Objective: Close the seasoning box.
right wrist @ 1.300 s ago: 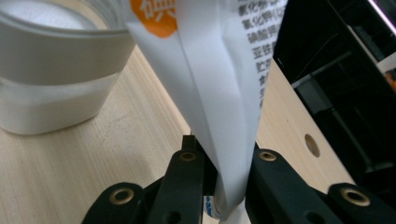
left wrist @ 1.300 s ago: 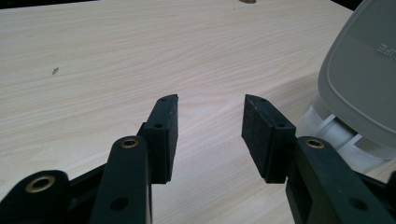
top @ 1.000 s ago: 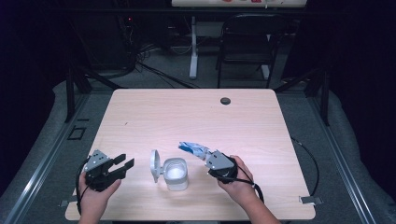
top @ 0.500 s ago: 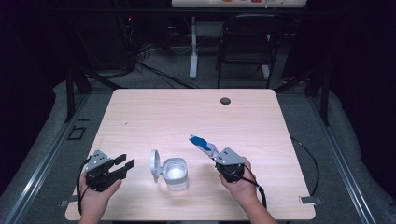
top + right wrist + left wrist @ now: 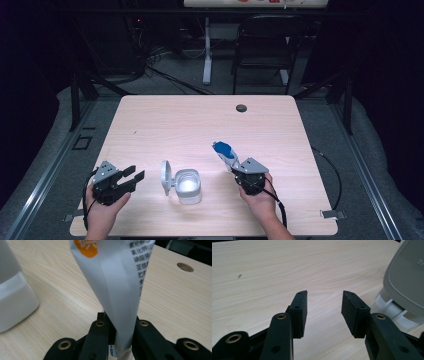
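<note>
My right gripper (image 5: 237, 169) is shut on a blue-and-white packet (image 5: 225, 152), which sticks out up and to the left over the table. In the right gripper view the white packet (image 5: 117, 285) with printed text rises from between the pinched jaws. A white container (image 5: 188, 186) with its grey lid (image 5: 166, 176) flipped open stands at the table's front middle. My left gripper (image 5: 135, 178) rests at the front left, open, pointing toward the container. In the left gripper view its fingers (image 5: 299, 307) stand apart over bare wood, with the grey lid (image 5: 405, 280) at the right.
The wooden table (image 5: 165, 125) has a dark round hole (image 5: 241, 107) near its far edge. A chair (image 5: 267, 47) and a stand (image 5: 207, 55) are on the floor beyond the table. Cables trail off the table's right side (image 5: 330, 165).
My right gripper has carried the packet to the right and downward, away from above the container. The left gripper and the container have stayed put.
</note>
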The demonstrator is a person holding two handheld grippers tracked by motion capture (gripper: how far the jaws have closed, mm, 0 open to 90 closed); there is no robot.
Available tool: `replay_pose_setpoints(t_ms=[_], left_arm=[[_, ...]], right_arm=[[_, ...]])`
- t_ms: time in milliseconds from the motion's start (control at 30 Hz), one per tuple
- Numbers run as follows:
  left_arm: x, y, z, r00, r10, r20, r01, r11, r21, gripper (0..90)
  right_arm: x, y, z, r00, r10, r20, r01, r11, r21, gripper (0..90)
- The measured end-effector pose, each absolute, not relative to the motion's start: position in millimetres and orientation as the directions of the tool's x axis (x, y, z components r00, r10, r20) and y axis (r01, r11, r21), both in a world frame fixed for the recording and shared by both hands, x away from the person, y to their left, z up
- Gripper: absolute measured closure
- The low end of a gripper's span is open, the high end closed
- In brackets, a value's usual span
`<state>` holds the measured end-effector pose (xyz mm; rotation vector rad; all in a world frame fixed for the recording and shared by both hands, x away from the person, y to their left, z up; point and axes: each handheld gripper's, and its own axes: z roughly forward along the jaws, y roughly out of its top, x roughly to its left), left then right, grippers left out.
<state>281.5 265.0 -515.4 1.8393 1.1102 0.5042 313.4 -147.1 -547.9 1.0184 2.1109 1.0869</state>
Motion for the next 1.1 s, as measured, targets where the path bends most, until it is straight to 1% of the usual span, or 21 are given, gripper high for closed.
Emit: replay_pose_setpoints(t_ms=[133,400,533,933,1100], left_arm=[[281.7,265.5,-515.4,0.512,0.853,-0.102,0.484,-0.188,0.855,56.5],[281.4,265.6,-515.4,0.513,0.852,-0.100,0.485,-0.191,0.853,56.5],[281.6,265.1,-515.7,0.514,0.852,-0.099,0.485,-0.193,0.853,56.5],[280.9,265.2,-514.5,0.513,0.853,-0.098,0.486,-0.194,0.852,56.5],[280.8,265.5,-514.0,0.513,0.852,-0.099,0.489,-0.196,0.850,56.4]], right_arm=[[315.2,-149.7,-551.3,-0.541,0.836,-0.092,0.401,0.353,0.846,86.1],[319.3,-151.5,-556.1,-0.524,0.848,-0.077,0.424,0.338,0.840,85.5],[320.9,-153.5,-558.4,-0.515,0.855,-0.053,0.443,0.319,0.838,83.3],[318.6,-158.5,-558.5,-0.519,0.854,-0.033,0.473,0.319,0.821,74.6],[315.6,-160.3,-557.6,-0.523,0.851,-0.045,0.471,0.333,0.817,69.7]])
